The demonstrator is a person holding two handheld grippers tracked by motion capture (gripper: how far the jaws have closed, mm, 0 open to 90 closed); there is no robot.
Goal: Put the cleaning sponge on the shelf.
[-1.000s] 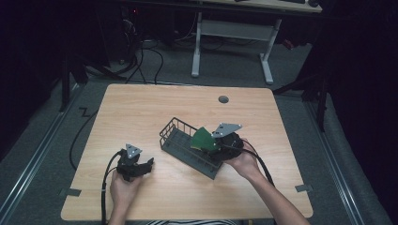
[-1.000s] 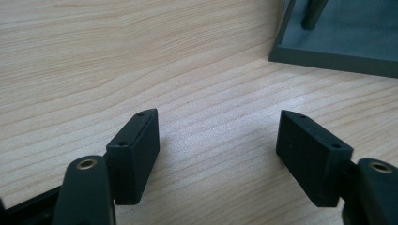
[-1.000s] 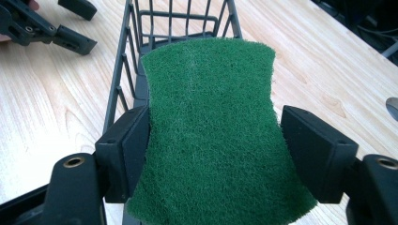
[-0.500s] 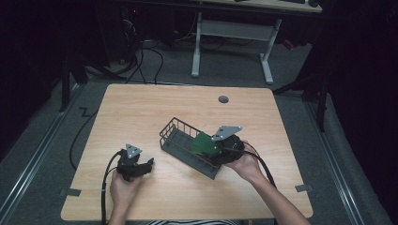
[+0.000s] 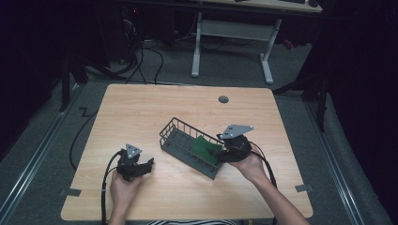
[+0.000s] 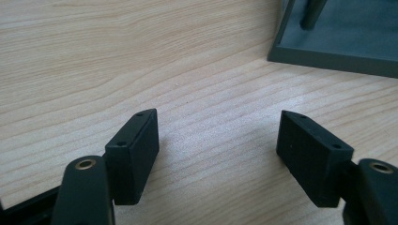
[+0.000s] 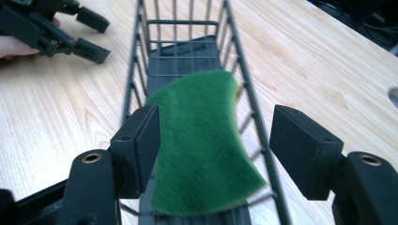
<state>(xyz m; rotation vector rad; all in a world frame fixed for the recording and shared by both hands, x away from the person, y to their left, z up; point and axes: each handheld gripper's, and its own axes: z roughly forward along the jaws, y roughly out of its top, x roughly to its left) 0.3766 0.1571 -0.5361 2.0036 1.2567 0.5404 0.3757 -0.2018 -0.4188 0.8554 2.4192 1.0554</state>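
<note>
A long dark wire basket (image 5: 191, 146) lies at an angle near the middle of the wooden table (image 5: 155, 108). A green sponge (image 5: 205, 146) rests inside it, at the end close to the right hand, leaning against the wire wall. In the right gripper view the sponge (image 7: 204, 140) is seen with a thin yellow edge, and it covers part of the basket floor.

The right tongs (image 5: 220, 151) are at this end of the basket, and their jaws are apart, one on each side of the sponge, not pressing it. The left tongs (image 5: 146, 165) rest on the table, well apart from the basket, also with jaws apart and nothing between them. In the left gripper view one corner of the basket base (image 6: 338, 44) is near.

A round hole (image 5: 223, 99) is in the table at the far side. Behind the table stands a white frame (image 5: 232, 33), with cables (image 5: 141, 51) on the floor.
</note>
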